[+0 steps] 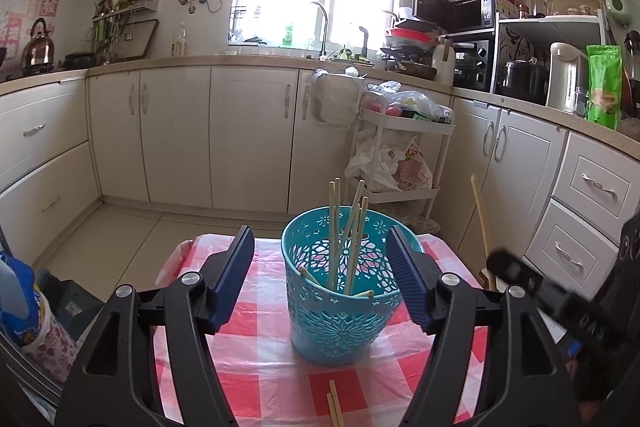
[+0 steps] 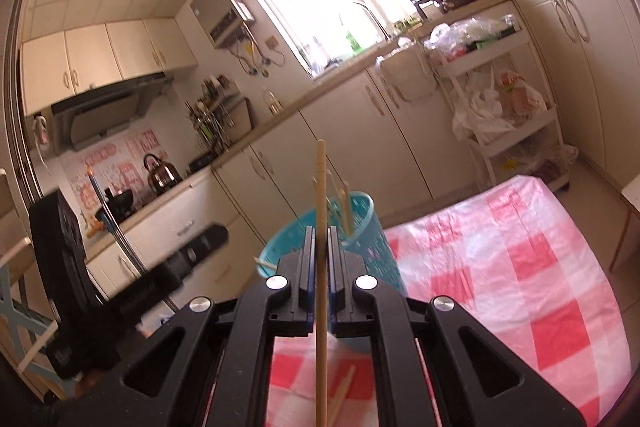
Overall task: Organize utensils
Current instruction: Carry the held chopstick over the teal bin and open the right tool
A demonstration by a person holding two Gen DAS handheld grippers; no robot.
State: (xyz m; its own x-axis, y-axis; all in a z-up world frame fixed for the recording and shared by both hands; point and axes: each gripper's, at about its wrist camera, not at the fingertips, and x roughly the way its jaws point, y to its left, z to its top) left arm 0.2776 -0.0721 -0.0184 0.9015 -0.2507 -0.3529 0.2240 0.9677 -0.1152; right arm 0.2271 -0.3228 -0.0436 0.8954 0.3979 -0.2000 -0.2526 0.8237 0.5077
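Note:
A teal openwork basket (image 1: 340,311) stands on the red-and-white checked tablecloth (image 1: 256,371) and holds several wooden chopsticks (image 1: 334,227) leaning upright. My left gripper (image 1: 320,233) is open, its blue pads on either side of the basket's rim; the left pad stands clear of it. My right gripper (image 2: 320,239) is shut on a single chopstick (image 2: 320,183), held upright just in front of the basket (image 2: 362,223). In the left wrist view that gripper (image 1: 520,275) is a blur at the right with its chopstick (image 1: 482,223). Two loose chopsticks (image 1: 334,405) lie on the cloth near me.
A white trolley (image 1: 404,163) stuffed with plastic bags stands past the table's far edge, against cream cabinets (image 1: 248,135). A blue bag (image 1: 18,291) sits low to the left of the table. More checked cloth (image 2: 520,267) stretches to the right of the basket.

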